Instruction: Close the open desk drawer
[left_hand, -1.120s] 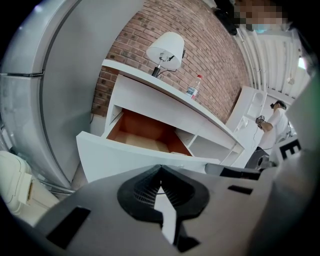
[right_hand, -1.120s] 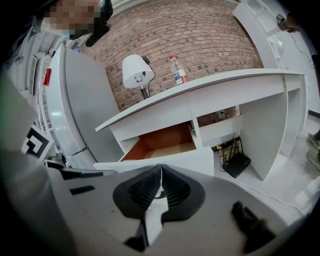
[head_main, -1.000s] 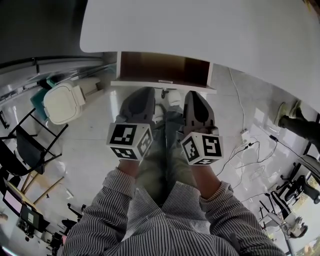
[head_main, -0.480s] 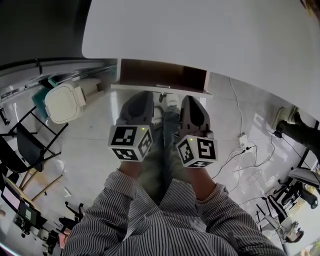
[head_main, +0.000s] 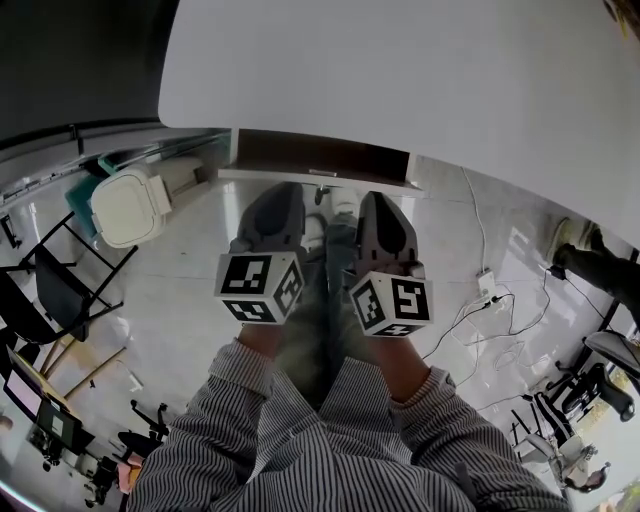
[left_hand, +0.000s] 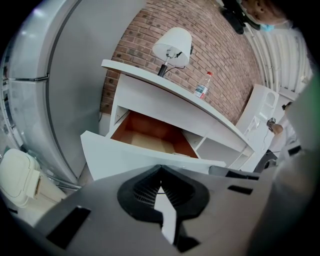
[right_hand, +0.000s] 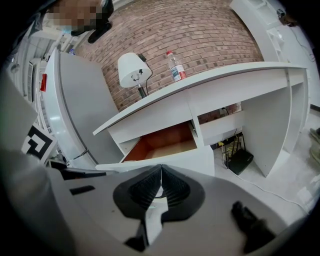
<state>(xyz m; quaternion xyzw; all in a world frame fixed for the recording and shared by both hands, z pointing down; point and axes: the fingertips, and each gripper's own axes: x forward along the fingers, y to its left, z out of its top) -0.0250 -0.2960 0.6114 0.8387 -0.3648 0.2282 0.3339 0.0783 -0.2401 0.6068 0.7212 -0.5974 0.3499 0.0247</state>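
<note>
Under the white surface (head_main: 400, 70), the drawer (head_main: 320, 158) sits part open, with less brown interior showing than a second ago. Left tongs (head_main: 283, 190) and right tongs (head_main: 378, 200) are both closed and empty, just in front of the drawer's white front; contact unclear. Bottle (right_hand: 174, 67) label unreadable, lamp (right_hand: 131, 70) beside it.

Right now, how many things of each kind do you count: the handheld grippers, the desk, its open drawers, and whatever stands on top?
grippers: 2 (left gripper, right gripper, both shut on nothing)
desk: 1
open drawer: 1
lamp: 1
bottle: 1
Total: 6
</note>
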